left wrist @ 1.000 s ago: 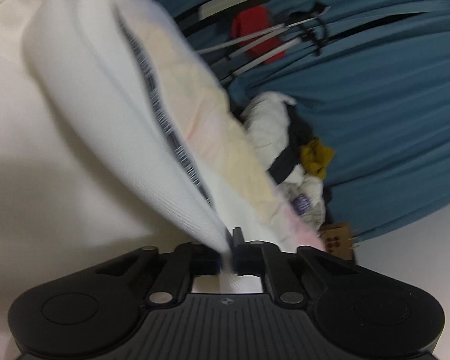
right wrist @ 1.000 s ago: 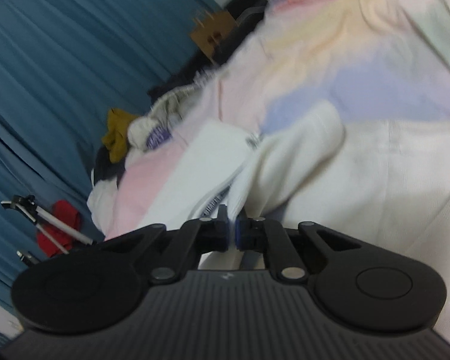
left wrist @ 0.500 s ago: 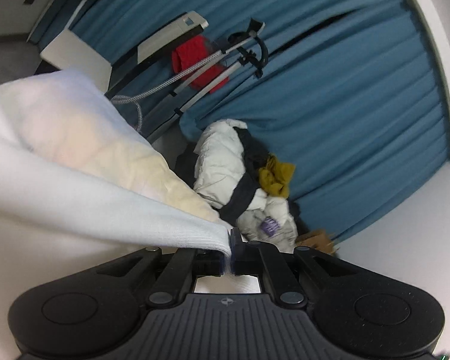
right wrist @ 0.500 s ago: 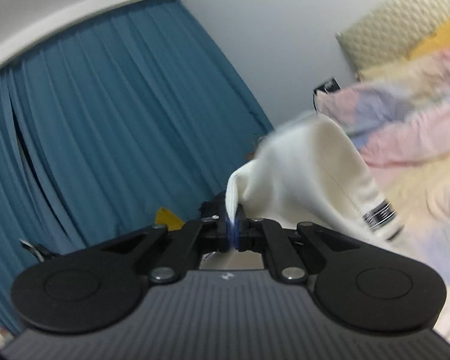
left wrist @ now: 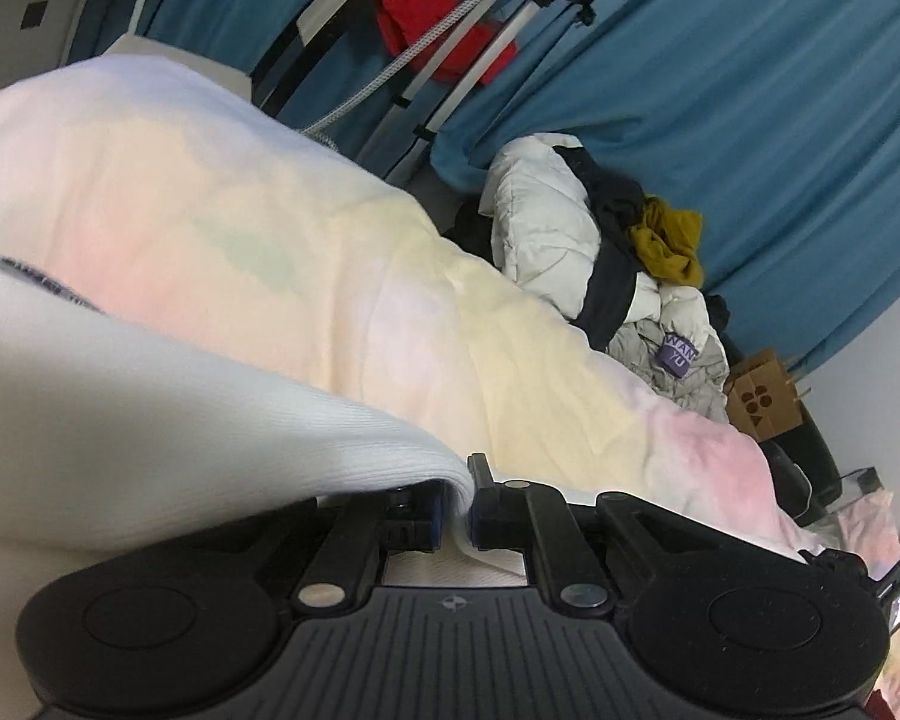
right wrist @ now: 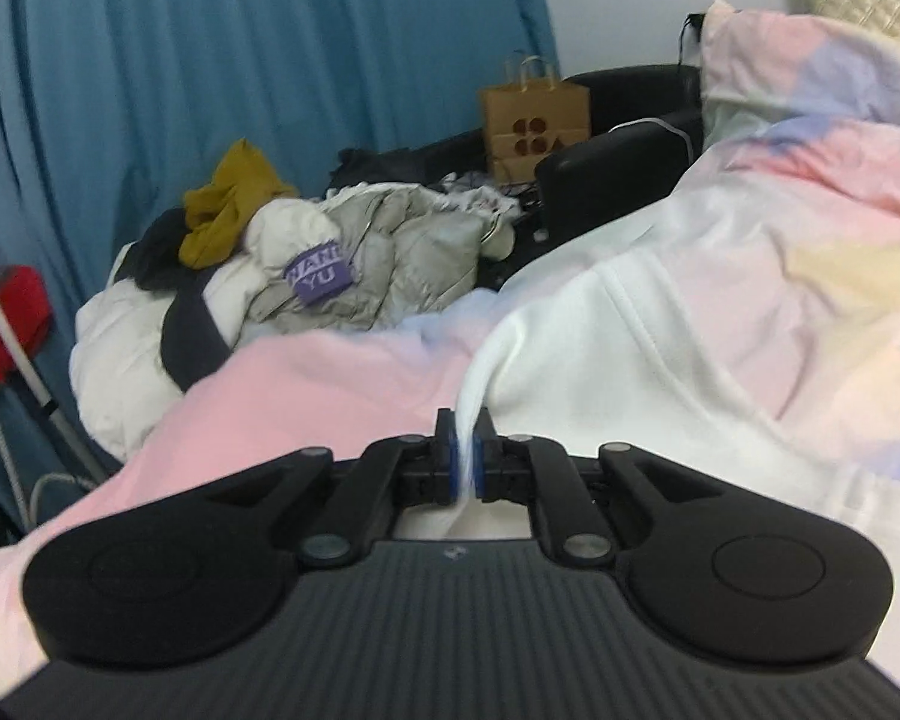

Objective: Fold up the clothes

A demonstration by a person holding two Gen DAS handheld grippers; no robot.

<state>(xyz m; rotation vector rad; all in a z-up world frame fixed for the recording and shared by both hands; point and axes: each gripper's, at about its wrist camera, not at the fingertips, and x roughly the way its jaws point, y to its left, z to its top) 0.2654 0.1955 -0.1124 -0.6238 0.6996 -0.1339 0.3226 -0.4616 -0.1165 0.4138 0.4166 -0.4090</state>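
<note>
I take the bed (right wrist: 810,252), with its pastel duvet, as my landmark. The white garment (right wrist: 600,324) lies draped across it, soft and limp, light I'd judge, so it will sag wherever I don't hold it; hems and corners look like the best holds. Beyond the bed's far edge sits a clothes pile (right wrist: 306,276), so open room is on the duvet. My left gripper (left wrist: 457,507) is clamped on a ribbed hem, my right gripper (right wrist: 465,462) pinching a thin fold.
</note>
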